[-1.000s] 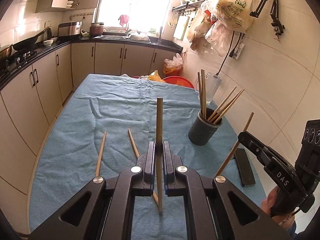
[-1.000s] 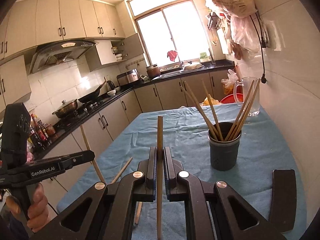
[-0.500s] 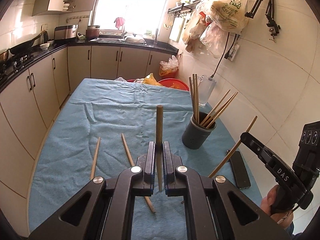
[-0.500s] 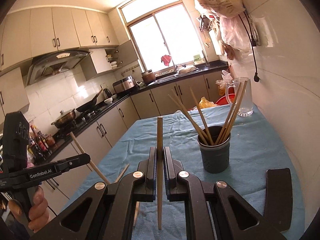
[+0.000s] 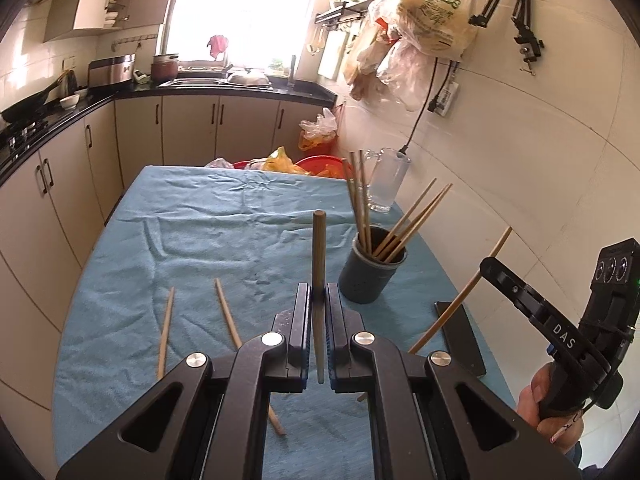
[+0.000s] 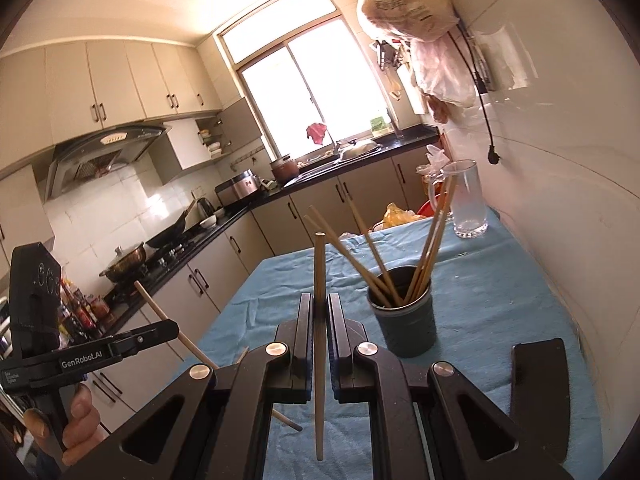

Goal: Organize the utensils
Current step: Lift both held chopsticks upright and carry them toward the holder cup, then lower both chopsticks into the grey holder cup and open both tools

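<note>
My left gripper (image 5: pixel 319 300) is shut on a wooden chopstick (image 5: pixel 319 248) that stands upright between its pads, above the blue cloth. My right gripper (image 6: pixel 319 308) is likewise shut on an upright chopstick (image 6: pixel 319 264). A dark grey holder cup (image 5: pixel 370 276) (image 6: pixel 404 326) with several chopsticks leaning in it stands ahead and to the right of both. Two loose chopsticks (image 5: pixel 164 330) (image 5: pixel 228 320) lie on the cloth at the left. In the left wrist view the right gripper (image 5: pixel 490 266) shows at the right edge with its chopstick (image 5: pixel 460 300); in the right wrist view the left gripper (image 6: pixel 172 326) shows at the left.
The table wears a wrinkled blue cloth (image 5: pixel 208 232). A black phone (image 5: pixel 460 336) (image 6: pixel 536 384) lies near the right wall, a glass jug (image 5: pixel 386 182) (image 6: pixel 466 204) stands beyond the cup. Red basins (image 5: pixel 320 164) sit past the far edge. Cabinets and a stove run along the left.
Both grippers have risen and drawn back a little with their chopsticks; the lower chopstick ends now hang higher, and the cup and loose chopsticks sit lower in both views.
</note>
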A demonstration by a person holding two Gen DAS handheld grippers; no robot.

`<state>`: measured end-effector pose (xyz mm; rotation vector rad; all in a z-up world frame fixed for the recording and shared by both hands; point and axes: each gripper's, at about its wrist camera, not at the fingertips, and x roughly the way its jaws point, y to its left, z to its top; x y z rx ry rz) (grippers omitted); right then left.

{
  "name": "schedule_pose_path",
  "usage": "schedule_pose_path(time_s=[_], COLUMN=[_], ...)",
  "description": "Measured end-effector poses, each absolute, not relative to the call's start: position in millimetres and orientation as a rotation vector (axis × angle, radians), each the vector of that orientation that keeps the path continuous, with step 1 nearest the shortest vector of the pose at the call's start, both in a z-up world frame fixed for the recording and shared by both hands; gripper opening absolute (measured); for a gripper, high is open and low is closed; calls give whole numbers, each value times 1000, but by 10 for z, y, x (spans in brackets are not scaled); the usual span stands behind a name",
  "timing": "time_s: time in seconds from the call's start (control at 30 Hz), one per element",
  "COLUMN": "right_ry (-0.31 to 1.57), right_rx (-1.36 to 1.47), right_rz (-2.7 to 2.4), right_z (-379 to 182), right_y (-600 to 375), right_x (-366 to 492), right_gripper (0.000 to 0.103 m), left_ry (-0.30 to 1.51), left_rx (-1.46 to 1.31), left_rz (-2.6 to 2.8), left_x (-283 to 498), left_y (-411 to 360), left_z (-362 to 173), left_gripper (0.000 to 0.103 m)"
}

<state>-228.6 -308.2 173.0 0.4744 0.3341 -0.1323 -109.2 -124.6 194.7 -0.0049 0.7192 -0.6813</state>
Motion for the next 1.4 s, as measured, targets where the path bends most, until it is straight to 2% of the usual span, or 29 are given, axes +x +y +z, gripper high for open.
schedule_pose_path(time_s=[0.8,1.4], right_ry=[283,219], right_rx=[523,541], right_rz=[-170,-217], right_z=[1904,2228], right_y=[-3520,-3974], right_x=[-2423,-2207], right_gripper=[7,7], left_ry=[703,660], left_rx=[84,37], left_rz=[-730,-752], left_x=[-1005,-605], left_y=[-1854,-2244], left_z=[2097,2508], left_gripper=[6,6])
